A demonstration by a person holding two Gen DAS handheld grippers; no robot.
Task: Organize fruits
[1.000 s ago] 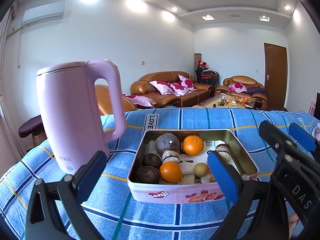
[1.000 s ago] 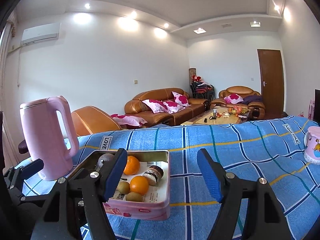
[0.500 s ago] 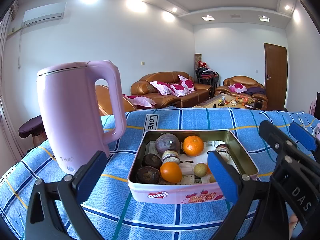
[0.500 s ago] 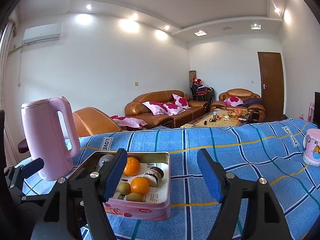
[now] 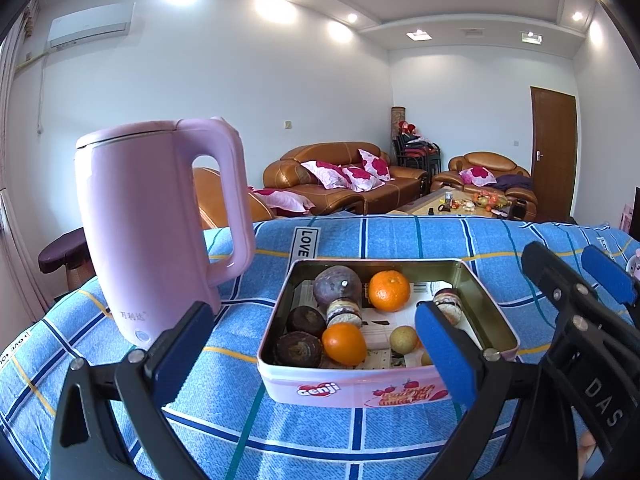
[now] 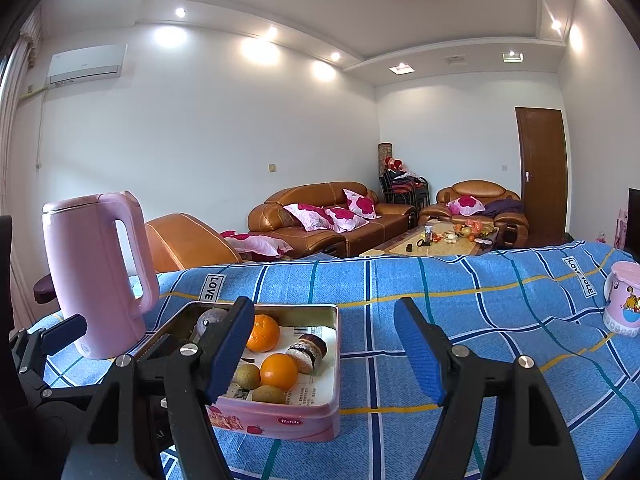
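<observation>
Change since earlier frame: nothing is shifting; both grippers are staying where they were, and the tin's contents are lying as before.
Left gripper (image 5: 316, 344): hovering low before the tin, jaws standing wide apart, nothing between its pads.
Right gripper (image 6: 324, 346): hanging just right of the tin, jaws apart and empty.
Tin (image 5: 360, 390): sitting on the blue checked cloth (image 5: 224, 396), close beside the pink kettle (image 5: 160, 224).
Fruits: two oranges (image 5: 389, 290), a purple passion fruit (image 5: 337, 287), small greenish fruits (image 5: 404, 338) and dark round pieces (image 5: 298, 349) are lying mixed inside the tin.
Step in hand (judged): choosing a first fruit, grasp not yet begun.
Doing it well: coming down over one fruit from above, keeping the pads clear of the tin's wall and neighbours, closing gently on the soft skin.
Bystander: a cartoon mug (image 6: 624, 300) is standing well apart at the right.
</observation>
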